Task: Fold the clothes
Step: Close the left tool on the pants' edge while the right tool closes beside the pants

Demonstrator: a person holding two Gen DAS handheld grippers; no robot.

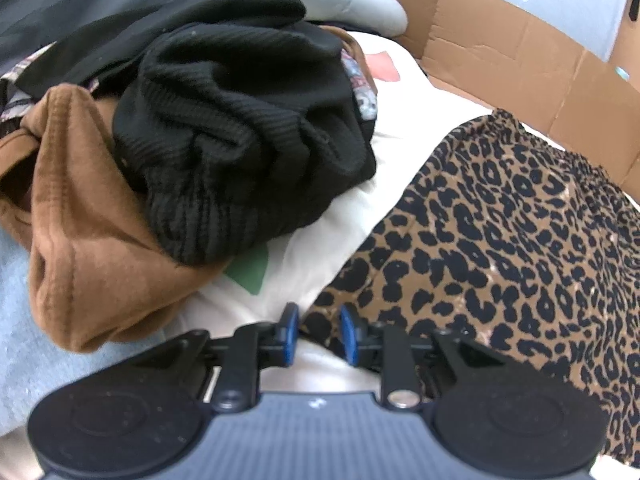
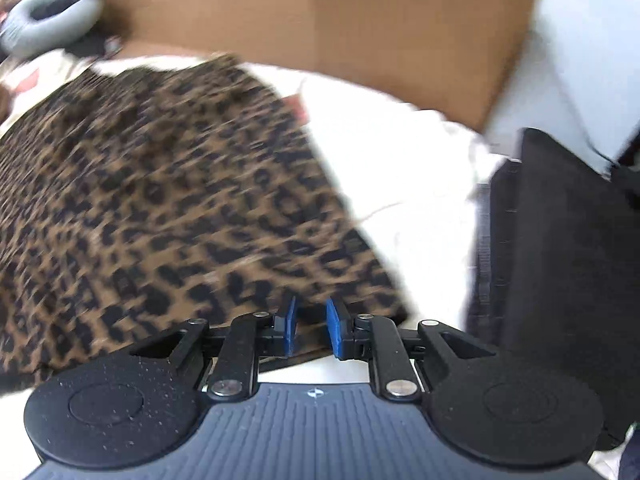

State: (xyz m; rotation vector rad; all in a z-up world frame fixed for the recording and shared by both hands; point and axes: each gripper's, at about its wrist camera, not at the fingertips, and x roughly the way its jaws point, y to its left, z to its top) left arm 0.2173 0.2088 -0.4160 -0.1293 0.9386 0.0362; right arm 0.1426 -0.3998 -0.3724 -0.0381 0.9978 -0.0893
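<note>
A leopard-print garment [image 1: 500, 240] lies spread on a white sheet [image 1: 360, 208]. In the left wrist view my left gripper [image 1: 319, 334] sits at the garment's near left corner. Its blue pads are close together with the fabric edge pinched between them. In the right wrist view the same garment [image 2: 160, 200] is blurred by motion. My right gripper [image 2: 311, 328] is shut on its near right edge, and a fold of the print runs between the pads.
A heap of clothes lies left of the garment: a black ribbed knit [image 1: 240, 140] on a brown top [image 1: 80, 240], with pale blue fabric [image 1: 16, 320] below. Flattened cardboard [image 1: 520, 52] [image 2: 320, 20] borders the far side. A black fabric item [image 2: 560, 260] lies at the right.
</note>
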